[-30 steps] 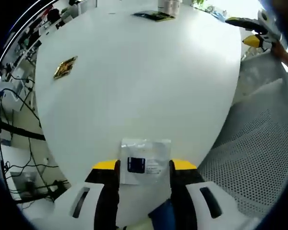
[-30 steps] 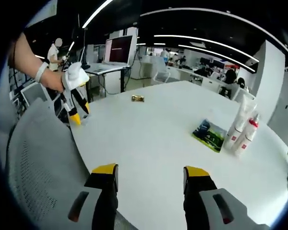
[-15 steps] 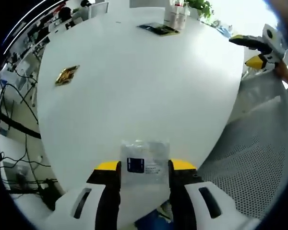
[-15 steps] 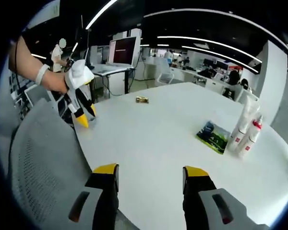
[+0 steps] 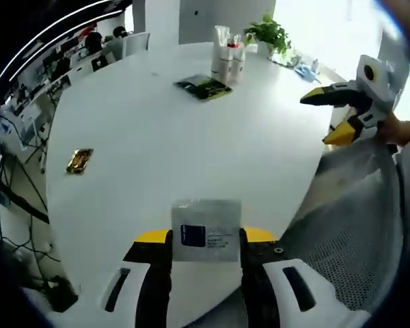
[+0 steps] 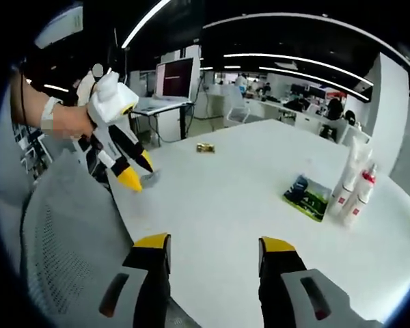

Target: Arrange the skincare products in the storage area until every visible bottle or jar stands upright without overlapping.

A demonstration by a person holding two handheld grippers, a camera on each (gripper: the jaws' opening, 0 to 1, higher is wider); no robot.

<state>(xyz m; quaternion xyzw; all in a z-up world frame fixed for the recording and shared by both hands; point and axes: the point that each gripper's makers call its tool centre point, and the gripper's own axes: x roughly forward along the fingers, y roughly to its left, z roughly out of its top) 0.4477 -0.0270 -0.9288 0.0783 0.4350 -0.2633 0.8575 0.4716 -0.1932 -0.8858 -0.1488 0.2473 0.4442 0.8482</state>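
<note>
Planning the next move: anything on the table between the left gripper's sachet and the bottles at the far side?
Nothing visible blocks it. The left gripper holds the sachet over the near edge; bare white table runs to the bottles. The green packet lies just before them, the gold packet off to the side.

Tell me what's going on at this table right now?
A person works two handheld grippers over a white table. The left gripper is shut on a small sachet; the right gripper is open and empty. Bottles stand upright at the far side beside a green packet. A gold wrapper lies apart.
</note>
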